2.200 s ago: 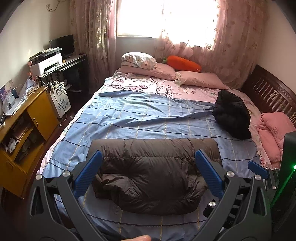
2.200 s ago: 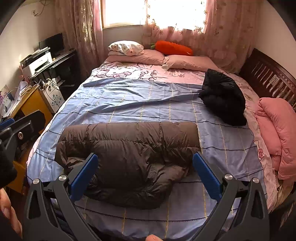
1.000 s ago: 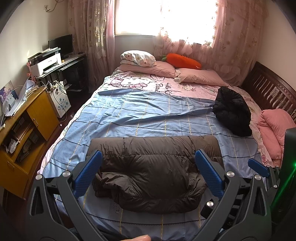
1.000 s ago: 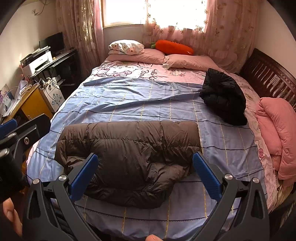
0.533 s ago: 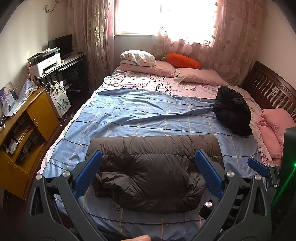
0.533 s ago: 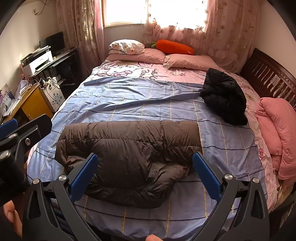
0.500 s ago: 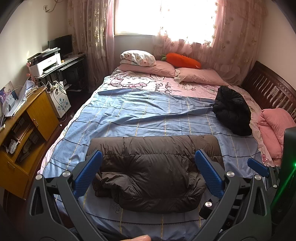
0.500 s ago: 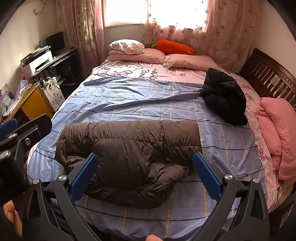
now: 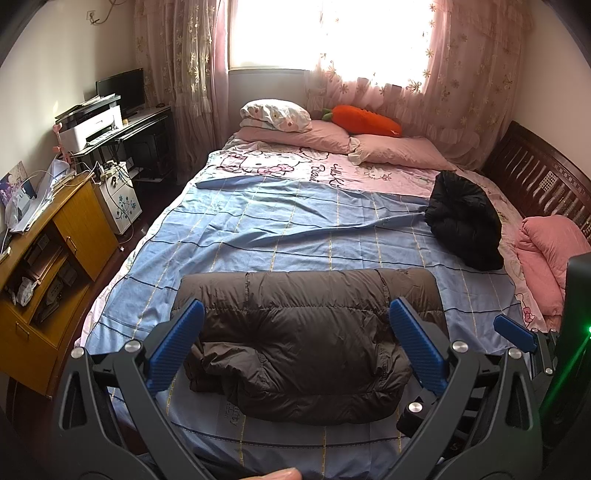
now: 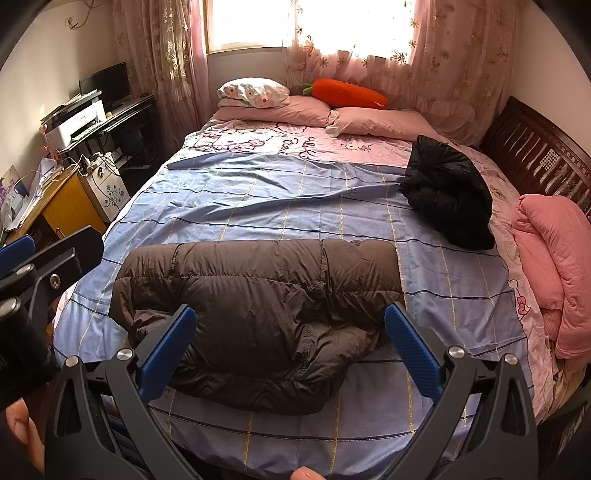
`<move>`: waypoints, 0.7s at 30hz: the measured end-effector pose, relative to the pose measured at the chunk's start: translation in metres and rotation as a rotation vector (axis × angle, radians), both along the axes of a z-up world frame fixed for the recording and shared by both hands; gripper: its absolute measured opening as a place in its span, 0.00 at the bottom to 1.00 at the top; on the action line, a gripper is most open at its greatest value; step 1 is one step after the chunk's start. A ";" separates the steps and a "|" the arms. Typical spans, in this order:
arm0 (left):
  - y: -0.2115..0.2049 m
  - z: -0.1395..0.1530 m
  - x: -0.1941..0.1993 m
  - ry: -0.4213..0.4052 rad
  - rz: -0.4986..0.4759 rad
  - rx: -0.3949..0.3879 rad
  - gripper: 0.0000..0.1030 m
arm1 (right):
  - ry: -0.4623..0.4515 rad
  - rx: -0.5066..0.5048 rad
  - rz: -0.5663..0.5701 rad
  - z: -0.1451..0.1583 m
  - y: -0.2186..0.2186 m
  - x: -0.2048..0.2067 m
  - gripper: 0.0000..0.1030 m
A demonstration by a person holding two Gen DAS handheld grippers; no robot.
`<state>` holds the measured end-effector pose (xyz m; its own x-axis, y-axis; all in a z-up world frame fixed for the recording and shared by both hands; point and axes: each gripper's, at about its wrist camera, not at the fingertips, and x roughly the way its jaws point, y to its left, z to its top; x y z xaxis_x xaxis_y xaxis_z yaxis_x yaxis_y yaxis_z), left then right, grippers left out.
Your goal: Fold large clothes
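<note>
Jacket (image 9: 306, 339), brown, quilted and puffy, lies folded on checked bedsheet (image 9: 295, 236).

I see a bedroom with white walls (image 9: 44, 55). A bright window (image 9: 295, 33) behind pink flowered curtains (image 9: 472, 74) gives strong daylight. The bed (image 9: 288, 229) has a blue checked sheet and a dark wooden headboard (image 9: 535, 177) on the right. On the left stand a yellow wooden cabinet (image 9: 70, 225), a black desk (image 9: 144, 133) with a white printer (image 9: 92, 125) and a monitor (image 9: 120, 88).
</note>
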<state>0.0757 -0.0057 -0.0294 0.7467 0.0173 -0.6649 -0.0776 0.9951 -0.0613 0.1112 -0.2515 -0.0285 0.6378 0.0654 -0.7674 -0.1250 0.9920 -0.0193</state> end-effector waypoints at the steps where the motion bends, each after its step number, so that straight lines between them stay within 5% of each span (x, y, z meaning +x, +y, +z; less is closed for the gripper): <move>1: 0.000 0.000 0.000 0.001 0.000 0.000 0.98 | 0.000 0.000 -0.001 0.000 -0.001 0.000 0.99; 21: 0.001 -0.003 -0.003 0.007 -0.008 -0.001 0.98 | 0.007 -0.002 0.007 -0.001 0.001 0.000 0.99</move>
